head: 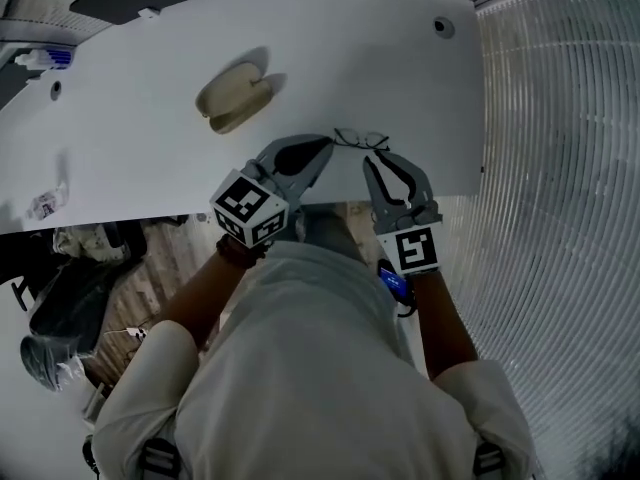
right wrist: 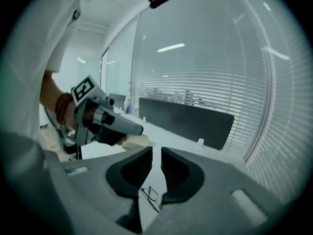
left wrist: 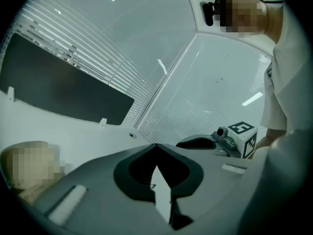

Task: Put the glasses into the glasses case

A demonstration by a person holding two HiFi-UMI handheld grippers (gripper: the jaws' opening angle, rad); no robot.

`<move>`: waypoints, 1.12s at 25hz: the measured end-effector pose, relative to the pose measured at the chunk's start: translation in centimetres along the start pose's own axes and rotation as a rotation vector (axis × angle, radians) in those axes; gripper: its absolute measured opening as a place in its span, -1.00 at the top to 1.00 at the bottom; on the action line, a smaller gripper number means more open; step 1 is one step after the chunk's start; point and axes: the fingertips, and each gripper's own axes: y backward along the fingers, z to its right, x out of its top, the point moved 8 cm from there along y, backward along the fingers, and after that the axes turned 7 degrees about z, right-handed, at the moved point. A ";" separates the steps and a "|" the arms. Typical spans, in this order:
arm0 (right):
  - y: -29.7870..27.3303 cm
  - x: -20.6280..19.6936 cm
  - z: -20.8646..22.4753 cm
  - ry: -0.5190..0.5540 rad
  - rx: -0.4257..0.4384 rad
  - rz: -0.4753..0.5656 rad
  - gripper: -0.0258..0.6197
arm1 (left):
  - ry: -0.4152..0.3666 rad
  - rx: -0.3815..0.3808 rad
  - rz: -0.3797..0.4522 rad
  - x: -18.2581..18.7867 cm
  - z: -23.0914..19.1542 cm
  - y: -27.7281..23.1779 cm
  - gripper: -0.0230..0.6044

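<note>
Glasses (head: 360, 140) lie at the table's (head: 420, 68) front edge, with the open case (head: 235, 96) further left. The right gripper (head: 375, 156) is slightly open and empty, just beside them. The left gripper (head: 328, 145) is closed. It seems best to pinch the bridge gently, not the lenses.

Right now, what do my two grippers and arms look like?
The left gripper and right gripper are grey plastic with black-lined jaws, each bearing a white cube of black square markers. You wear a white short-sleeved shirt and a dark left wristband.
</note>
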 end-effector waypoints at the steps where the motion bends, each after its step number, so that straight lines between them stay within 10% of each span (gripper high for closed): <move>1: -0.3 -0.5 -0.1 0.057 0.012 -0.035 0.75 | 0.004 0.001 -0.006 -0.3 -0.3 -0.1 0.92; 28: -7.4 -15.8 0.0 0.380 0.326 -0.437 0.39 | 0.044 0.040 -0.135 -9.0 -6.7 -4.7 0.92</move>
